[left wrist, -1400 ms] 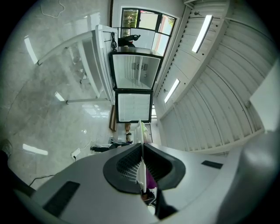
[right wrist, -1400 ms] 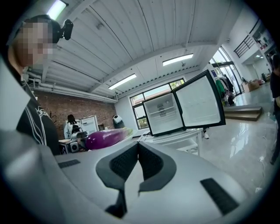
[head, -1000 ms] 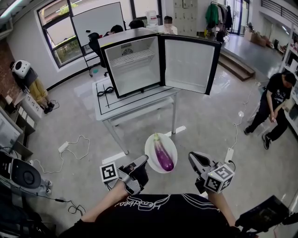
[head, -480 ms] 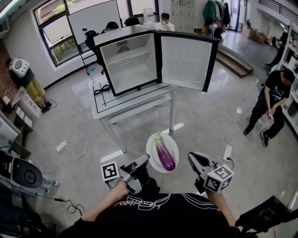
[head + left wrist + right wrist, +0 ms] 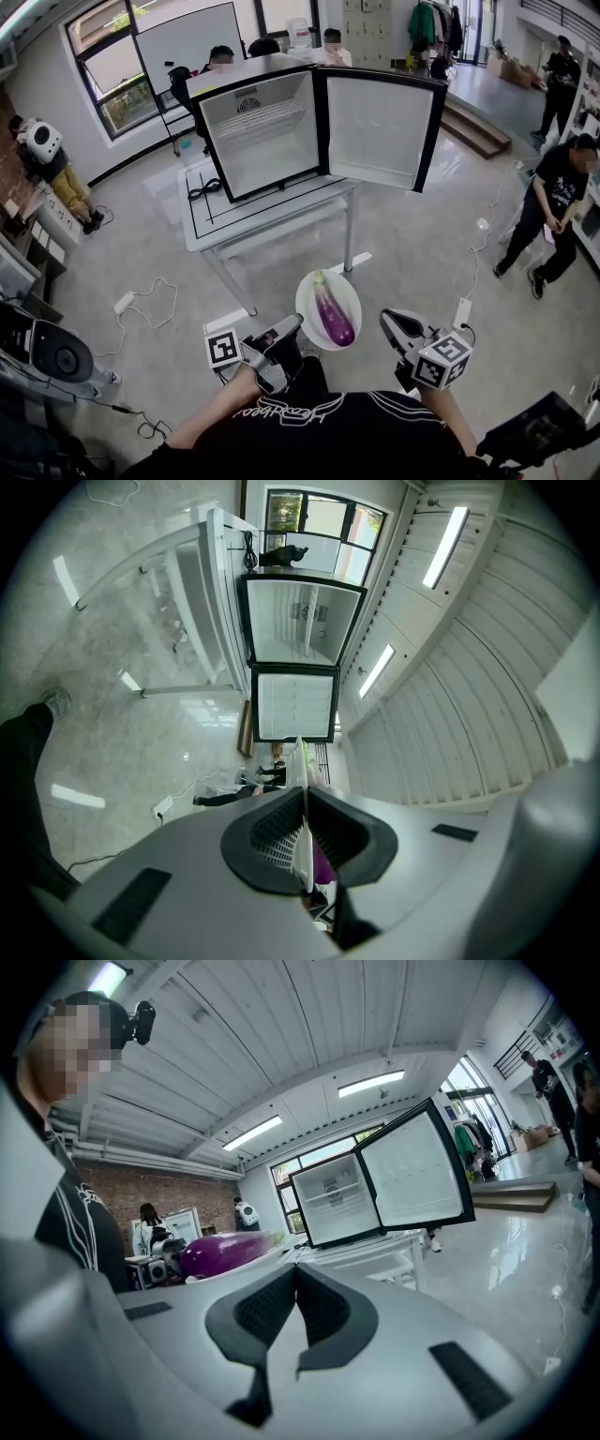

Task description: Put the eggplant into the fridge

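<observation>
An open office-lab: whiteboard (image 5: 190, 39), trailing floor cables (image 5: 165, 279).

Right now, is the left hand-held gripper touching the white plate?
Touching. In the left gripper view the white plate has its thin rim pinched between the pads of the left hand-held gripper.

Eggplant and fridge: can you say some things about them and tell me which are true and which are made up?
1. The eggplant lies on a white plate. True.
2. The fridge has its door closed. False: the door stands wide open.
3. The left gripper pinches the plate's rim. True.
4. The right gripper holds the eggplant. False: its jaws are together on nothing.
5. The fridge stands on the floor. False: it stands on a table.
</observation>
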The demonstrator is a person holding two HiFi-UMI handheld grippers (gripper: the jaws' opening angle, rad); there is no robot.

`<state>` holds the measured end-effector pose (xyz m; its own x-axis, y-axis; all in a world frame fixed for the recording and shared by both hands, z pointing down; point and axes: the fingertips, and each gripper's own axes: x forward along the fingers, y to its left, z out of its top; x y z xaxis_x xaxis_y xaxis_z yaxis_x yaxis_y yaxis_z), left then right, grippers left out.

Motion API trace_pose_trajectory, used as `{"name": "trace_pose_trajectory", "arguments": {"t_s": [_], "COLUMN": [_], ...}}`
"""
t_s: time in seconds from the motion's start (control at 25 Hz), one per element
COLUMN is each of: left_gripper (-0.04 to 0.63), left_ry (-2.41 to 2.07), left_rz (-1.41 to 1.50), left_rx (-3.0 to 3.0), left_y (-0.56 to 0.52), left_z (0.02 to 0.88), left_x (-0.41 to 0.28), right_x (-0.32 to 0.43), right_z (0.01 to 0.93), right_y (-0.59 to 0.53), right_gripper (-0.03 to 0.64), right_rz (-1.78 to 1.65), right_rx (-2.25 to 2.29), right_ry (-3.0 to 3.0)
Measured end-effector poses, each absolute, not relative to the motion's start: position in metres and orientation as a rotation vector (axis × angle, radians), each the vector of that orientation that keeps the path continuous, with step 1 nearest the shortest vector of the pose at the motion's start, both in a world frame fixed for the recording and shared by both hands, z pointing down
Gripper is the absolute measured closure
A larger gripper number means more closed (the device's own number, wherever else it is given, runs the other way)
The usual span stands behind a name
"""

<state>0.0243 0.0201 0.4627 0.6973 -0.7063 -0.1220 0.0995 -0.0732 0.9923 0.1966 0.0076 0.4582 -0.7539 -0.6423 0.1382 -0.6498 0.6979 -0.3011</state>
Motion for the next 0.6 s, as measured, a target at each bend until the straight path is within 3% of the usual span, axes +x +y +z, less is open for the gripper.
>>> {"name": "trace_pose_trajectory", "arguments": {"t_s": [0.6], "left_gripper": [0.574], "left_ry": [-0.524], "left_rz": [-0.706], "left_rx": [1.476], "left_y": [-0.113], "left_z": [0.48], "left_x": [-0.005], "right_x": [0.17], "right_z": [0.479], "right_y": [-0.121], "right_gripper": [0.611], "right_rz": [0.595], "right_rx": [1.096], "right_ry": [-2.815]}}
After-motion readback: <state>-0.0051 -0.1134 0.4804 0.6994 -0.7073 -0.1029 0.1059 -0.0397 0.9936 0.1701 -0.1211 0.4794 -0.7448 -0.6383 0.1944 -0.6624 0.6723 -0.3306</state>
